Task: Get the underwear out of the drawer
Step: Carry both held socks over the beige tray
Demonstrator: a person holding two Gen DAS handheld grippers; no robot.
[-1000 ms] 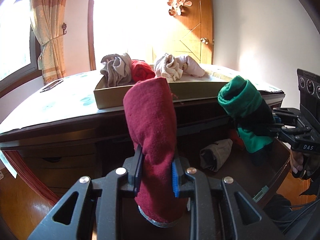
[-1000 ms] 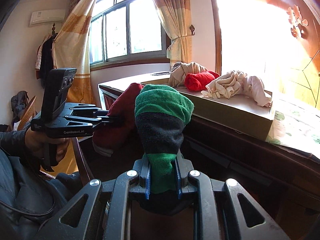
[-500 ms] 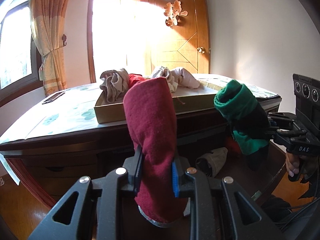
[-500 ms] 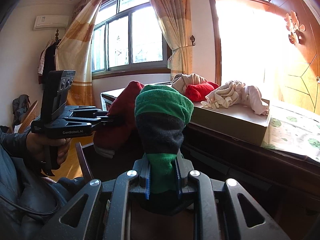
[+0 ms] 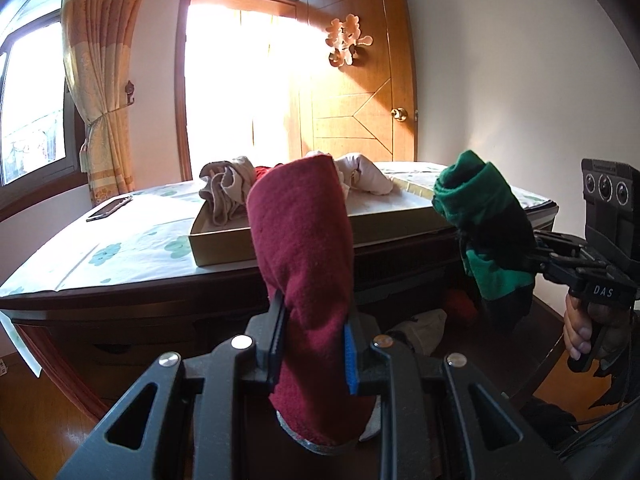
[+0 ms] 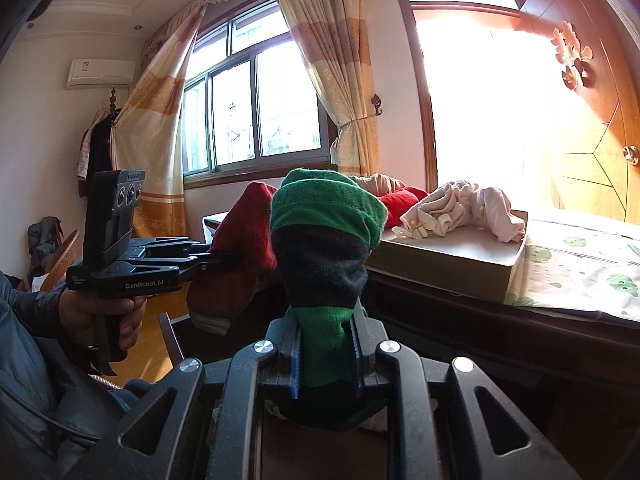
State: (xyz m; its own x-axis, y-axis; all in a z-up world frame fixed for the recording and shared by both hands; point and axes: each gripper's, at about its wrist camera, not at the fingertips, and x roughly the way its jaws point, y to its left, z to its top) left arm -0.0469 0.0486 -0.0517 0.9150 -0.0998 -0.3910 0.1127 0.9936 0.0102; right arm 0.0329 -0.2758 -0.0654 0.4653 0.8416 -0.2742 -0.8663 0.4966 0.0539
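We've got both tongs loaded. The left tongs (image 5: 310, 346) are clamped on the maroon roll (image 5: 304, 264), the right tongs (image 6: 325, 350) are pinched tight on the green-and-black roll (image 6: 324, 240), and both bundles hang above the open drawer (image 5: 532, 364), near the bench (image 5: 120, 252).

What could go wrong? The box (image 5: 320, 232) on the bench already holds a heap of pale and red pieces, so a careless drop may land on its rim and tumble off. Each roll stands tall above its pads, so we judge a quick swing could unroll it or let it slide out. The two bundles sit close together, and one might snag the other. More pieces wait down in the drawer.

Writing: "GenRobot.AI" on the left tool, "DAS" on the right one.
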